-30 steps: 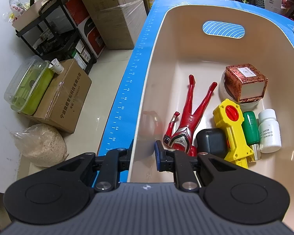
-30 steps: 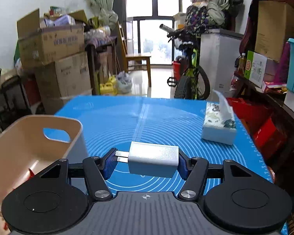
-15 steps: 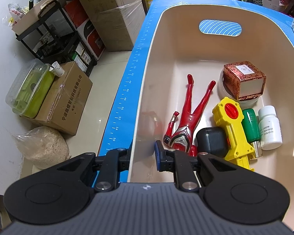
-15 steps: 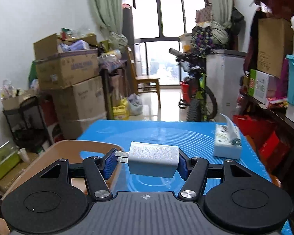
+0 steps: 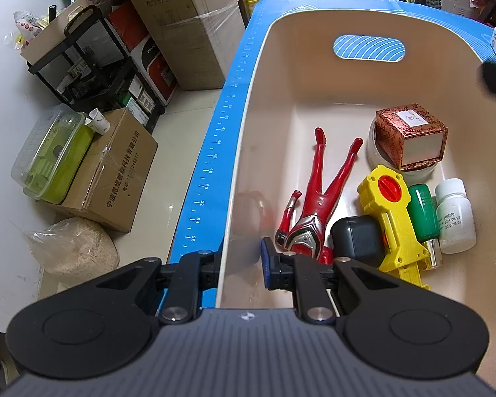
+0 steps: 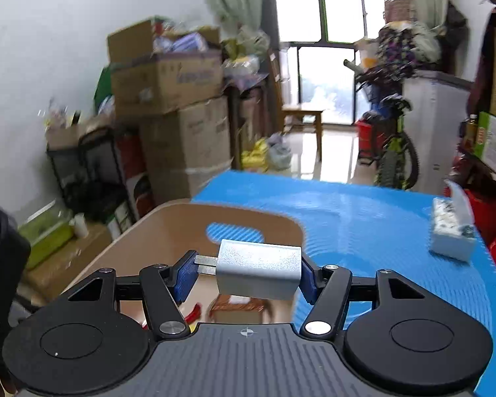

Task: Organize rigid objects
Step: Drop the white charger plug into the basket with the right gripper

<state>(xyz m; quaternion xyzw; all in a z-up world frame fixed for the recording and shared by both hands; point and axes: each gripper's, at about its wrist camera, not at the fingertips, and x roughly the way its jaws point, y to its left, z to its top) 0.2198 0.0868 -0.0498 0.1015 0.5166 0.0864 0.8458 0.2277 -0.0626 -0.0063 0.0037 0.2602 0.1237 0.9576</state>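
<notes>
Left tongs (image 5: 239, 261) straddled the near-left wall of the beige bin (image 5: 244, 152), one finger outside and one inside; whether they pinched the wall or merely flanked it could not be told. Ahead and to their right in the bin lay a red action figure (image 5: 314, 205), a dark case (image 5: 357, 240), a yellow toy gun (image 5: 396, 218), a green bottle (image 5: 423, 213), a white pill bottle (image 5: 454, 215) and a patterned box (image 5: 411, 135).

Right tongs (image 6: 244, 276) were clamped on a white USB charger (image 6: 259, 273), prongs pointing left, held above the bin's near end. Blue worktop (image 6: 363, 218) lay beyond, with a tissue pack (image 6: 453, 231) far right.
</notes>
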